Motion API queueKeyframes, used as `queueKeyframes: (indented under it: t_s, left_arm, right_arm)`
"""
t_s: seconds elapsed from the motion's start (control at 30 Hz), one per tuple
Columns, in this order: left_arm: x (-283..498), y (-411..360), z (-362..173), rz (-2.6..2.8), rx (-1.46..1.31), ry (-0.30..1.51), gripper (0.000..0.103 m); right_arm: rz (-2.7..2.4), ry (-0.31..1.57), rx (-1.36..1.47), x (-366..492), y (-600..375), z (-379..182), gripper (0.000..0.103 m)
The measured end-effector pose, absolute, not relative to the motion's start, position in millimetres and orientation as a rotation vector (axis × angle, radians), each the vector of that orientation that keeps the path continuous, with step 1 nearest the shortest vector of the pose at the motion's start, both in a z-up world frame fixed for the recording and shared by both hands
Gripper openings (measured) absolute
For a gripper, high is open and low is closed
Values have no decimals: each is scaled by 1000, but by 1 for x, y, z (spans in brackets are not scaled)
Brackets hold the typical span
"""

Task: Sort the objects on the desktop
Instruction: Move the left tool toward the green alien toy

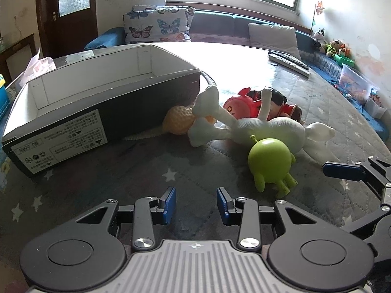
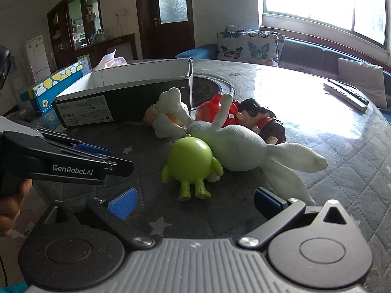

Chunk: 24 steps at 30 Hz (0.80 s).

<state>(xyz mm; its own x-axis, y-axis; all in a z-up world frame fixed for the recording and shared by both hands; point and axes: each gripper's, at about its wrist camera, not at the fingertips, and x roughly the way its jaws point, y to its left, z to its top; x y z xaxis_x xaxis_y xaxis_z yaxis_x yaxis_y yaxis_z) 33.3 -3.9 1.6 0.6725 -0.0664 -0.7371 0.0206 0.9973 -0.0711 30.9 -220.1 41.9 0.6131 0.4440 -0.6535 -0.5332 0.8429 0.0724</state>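
While toys lie heaped beside box (image 1: 102, 102) on table (image 1: 122, 175), hovers with both tools released: left tool (image 1: 196, 205), right tool (image 2: 195, 201). Could snag rabbit (image 2: 234, 144) when gripping green toy (image 2: 191, 161), touching it.

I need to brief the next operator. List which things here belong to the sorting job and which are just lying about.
Job:
green round toy
white plush rabbit
red figure toy
orange dimpled ball
open black box

Lying about:
remote controls
butterfly cushion
blue patterned box
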Motion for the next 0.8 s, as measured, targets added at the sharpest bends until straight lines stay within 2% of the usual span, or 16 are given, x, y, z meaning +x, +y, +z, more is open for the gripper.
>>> queueKeyframes:
  t_s: [0.8]
  left_arm:
    - [52,-8,2,-90,-58,854,39]
  right_arm:
    - [607,738,-130,43,-215,36,102]
